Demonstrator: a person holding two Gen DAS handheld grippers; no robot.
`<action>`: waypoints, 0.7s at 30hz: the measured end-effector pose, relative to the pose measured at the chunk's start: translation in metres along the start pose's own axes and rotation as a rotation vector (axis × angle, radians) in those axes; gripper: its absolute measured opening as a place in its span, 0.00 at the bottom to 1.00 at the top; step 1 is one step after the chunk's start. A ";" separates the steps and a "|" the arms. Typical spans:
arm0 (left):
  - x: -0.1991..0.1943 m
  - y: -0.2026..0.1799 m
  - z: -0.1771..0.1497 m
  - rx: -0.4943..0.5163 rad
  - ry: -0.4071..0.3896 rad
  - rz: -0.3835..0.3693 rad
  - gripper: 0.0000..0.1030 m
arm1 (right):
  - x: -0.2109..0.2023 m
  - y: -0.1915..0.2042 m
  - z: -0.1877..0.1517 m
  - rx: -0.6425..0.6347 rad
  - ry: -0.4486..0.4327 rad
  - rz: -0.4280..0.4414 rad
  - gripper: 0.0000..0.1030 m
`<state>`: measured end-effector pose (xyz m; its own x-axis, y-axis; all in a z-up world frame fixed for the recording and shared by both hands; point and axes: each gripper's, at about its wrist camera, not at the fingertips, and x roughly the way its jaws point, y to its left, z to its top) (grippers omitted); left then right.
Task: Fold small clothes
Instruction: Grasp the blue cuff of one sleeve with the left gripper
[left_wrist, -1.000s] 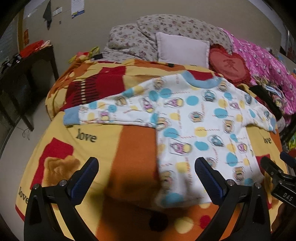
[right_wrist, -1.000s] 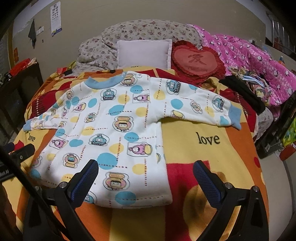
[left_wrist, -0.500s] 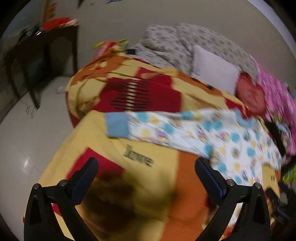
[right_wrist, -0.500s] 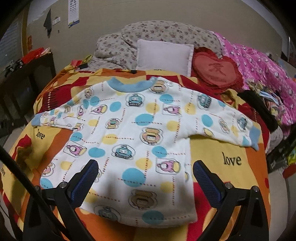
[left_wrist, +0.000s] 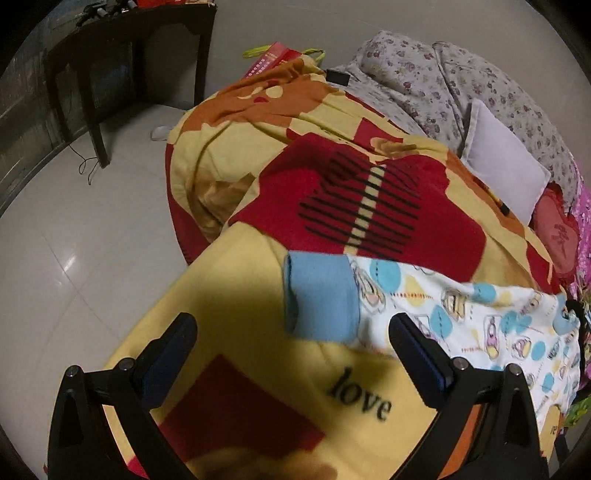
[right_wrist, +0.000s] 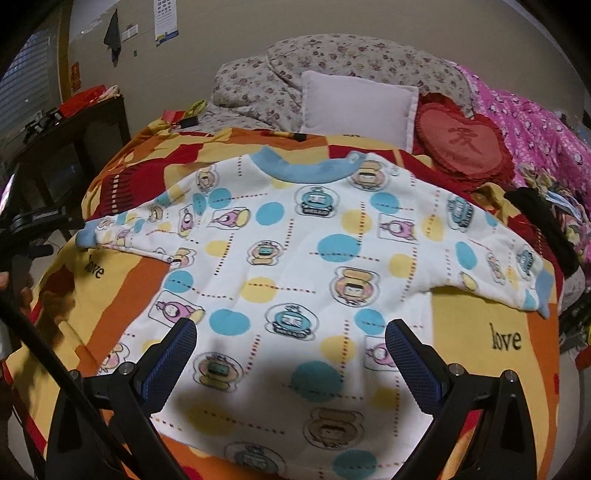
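We see the small shirt (right_wrist: 295, 258), white w/ blue and yellow dots and cartoon prints, lying flat on the bed, front up, both sleeves spread out to the sides, blue collar toward the pillows. It rests on a blanket (right_wrist: 476, 325) in yellow, orange and red w/ "love" printed on it. The right gripper (right_wrist: 291, 350) hangs over the shirt's lower hem area, jaws wide apart, nothing between them; whether it touches the cloth we can't tell. The left gripper (left_wrist: 291, 347) sits by the shirt's left sleeve, jaws also wide apart and empty, w/ the blue cuff (left_wrist: 321, 295) showing between them, just past the tips. In the left wrist view the shirt (left_wrist: 480, 317) runs off to the right. Beyond the collar: a white pillow (right_wrist: 358, 107), a red heart cushion (right_wrist: 461, 147) touching its right side, a floral quilt (right_wrist: 332, 62) behind both, a pink cover (right_wrist: 535, 133) at far right. A dark side table (left_wrist: 122, 55) stands on the tiled floor (left_wrist: 74, 240) left of the bed.
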<state>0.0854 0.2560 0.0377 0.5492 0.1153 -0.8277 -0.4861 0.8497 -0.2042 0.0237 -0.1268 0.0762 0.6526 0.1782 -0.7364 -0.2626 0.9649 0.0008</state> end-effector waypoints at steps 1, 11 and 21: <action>0.003 -0.002 0.001 0.007 0.010 -0.001 1.00 | 0.002 0.001 0.001 -0.001 0.002 0.005 1.00; 0.024 -0.024 0.004 0.046 0.095 -0.085 0.37 | 0.021 0.005 0.018 -0.002 0.000 0.065 1.00; -0.016 -0.046 0.001 0.133 0.020 -0.170 0.08 | 0.039 -0.003 0.028 0.053 0.016 0.123 0.93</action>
<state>0.0998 0.2157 0.0612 0.6015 -0.0441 -0.7977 -0.2932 0.9166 -0.2718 0.0701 -0.1173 0.0664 0.6066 0.2929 -0.7391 -0.3014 0.9450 0.1271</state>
